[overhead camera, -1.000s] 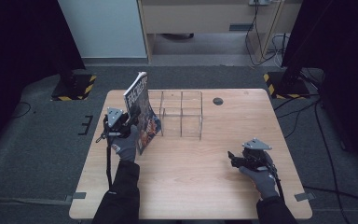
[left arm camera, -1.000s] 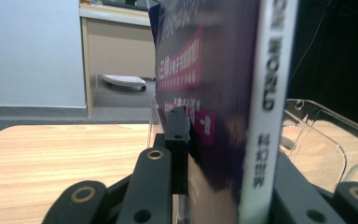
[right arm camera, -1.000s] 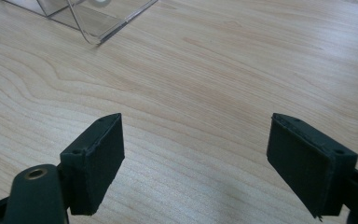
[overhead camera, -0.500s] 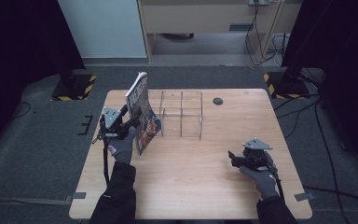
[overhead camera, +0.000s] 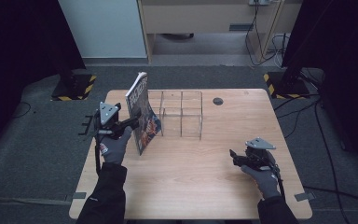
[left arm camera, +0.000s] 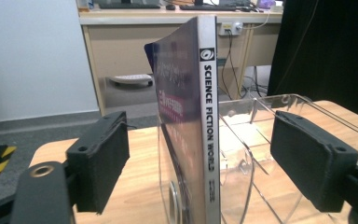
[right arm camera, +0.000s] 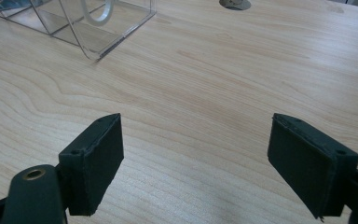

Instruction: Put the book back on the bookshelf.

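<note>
Upright against the clear organizer point(overhead camera: 181, 114), a magazine point(overhead camera: 141, 112) stands spine-first between the spread left tool point(left arm camera: 198, 163), apparently just steadied there, while the right tool point(overhead camera: 235, 157) rests spread on the worktop point(overhead camera: 191, 182).

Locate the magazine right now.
In the high view the magazine stands on edge at the table's left, against the clear organizer's left wall. Its spine sits between the open left gripper's jaws.

A magazine point(left arm camera: 200, 116) is seen spine-on, upright, between the spread jaws of the left gripper point(left arm camera: 200, 161), untouched by either. A clear divided organizer point(left arm camera: 265, 140) is set just behind the magazine.
</note>
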Available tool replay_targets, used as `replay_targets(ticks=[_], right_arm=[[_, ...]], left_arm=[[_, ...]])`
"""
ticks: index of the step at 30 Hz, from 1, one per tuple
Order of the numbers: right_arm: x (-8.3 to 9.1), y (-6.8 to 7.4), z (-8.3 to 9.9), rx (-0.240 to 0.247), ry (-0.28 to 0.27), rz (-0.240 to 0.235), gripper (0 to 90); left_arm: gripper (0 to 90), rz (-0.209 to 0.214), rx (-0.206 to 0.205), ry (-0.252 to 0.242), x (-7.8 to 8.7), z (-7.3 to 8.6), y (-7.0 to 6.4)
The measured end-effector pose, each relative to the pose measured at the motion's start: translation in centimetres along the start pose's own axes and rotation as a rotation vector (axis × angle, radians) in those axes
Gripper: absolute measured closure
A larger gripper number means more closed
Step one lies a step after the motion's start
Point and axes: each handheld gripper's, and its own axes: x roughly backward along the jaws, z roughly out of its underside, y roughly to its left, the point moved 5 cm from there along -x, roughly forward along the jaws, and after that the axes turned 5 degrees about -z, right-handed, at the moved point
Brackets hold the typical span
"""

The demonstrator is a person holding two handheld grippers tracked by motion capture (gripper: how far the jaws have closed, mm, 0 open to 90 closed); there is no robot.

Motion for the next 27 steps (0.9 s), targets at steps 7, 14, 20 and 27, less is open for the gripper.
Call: replay_targets(ticks=[7, 14, 20, 27], right_arm=[[0.3, 0.0, -0.1, -0.005, -0.005, 0.000, 17.7], [0.6, -0.2, -0.1, -0.015, -0.008, -0.001, 17.3], [0.7, -0.1, 0.1, -0.023, 0.005, -0.001, 16.7], [0.9, -0.6, 0.3, -0.037, 0.010, 0.004, 15.8]], left_arm=[[15.8, 0.055, 0.009, 0.061, 2.0, 1.3, 0.5], [15.1, 0.097, -0.006, 0.151, 3.4, 5.0, 1.1], [14.2, 0.109, -0.021, 0.219, 3.9, 7.6, 1.4], [13.3, 0.110, -0.049, 0.321, 4.6, 11.1, 2.2]])
